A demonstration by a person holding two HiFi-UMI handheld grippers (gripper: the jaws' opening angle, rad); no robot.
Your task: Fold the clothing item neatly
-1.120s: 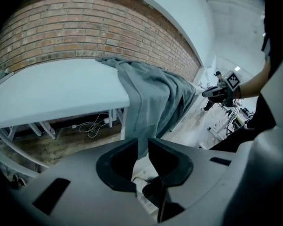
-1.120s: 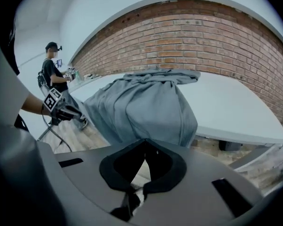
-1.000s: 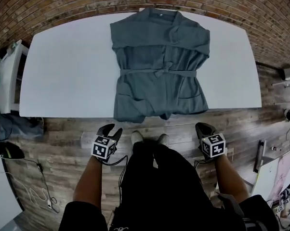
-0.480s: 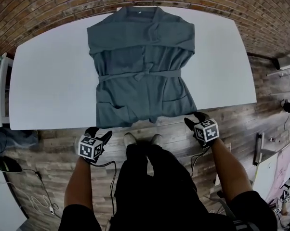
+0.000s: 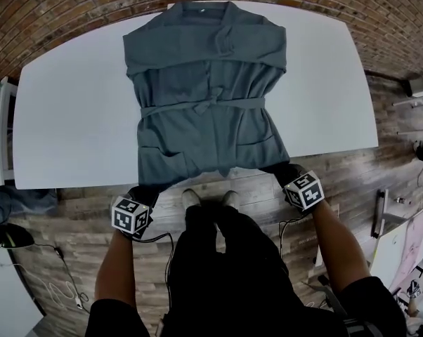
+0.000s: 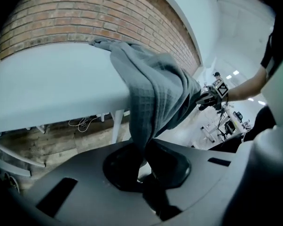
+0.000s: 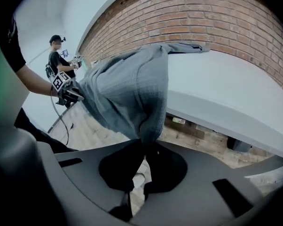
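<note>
Pinching both hem corners of the robe at the table's near edge

A grey-blue waffle-knit robe (image 5: 204, 76) lies face up on the white table (image 5: 71, 118). Its collar is at the far edge by the brick wall (image 5: 57, 12), and its hem hangs just over the near edge. Both sleeves are folded across the chest, and the belt (image 5: 204, 107) is tied in a knot at the waist.

The left gripper (image 5: 144, 192) is at the hem's left corner. Its jaws have just been closing, and in the left gripper view they are pressed onto a bunched fold of the fabric, which rises from between them towards the tabletop. The right gripper (image 5: 289, 173) is at the hem's right corner. Its jaws have also just been closing and are clamped on a tuck of the same cloth. Between the two grips the hem hangs slack over the table edge.

The person stands close against the near edge, and their shoes (image 5: 210, 199) show on the wooden floor (image 5: 380, 174) between the two grippers. The right gripper view shows another person (image 7: 56, 55) standing well back in the room.
</note>
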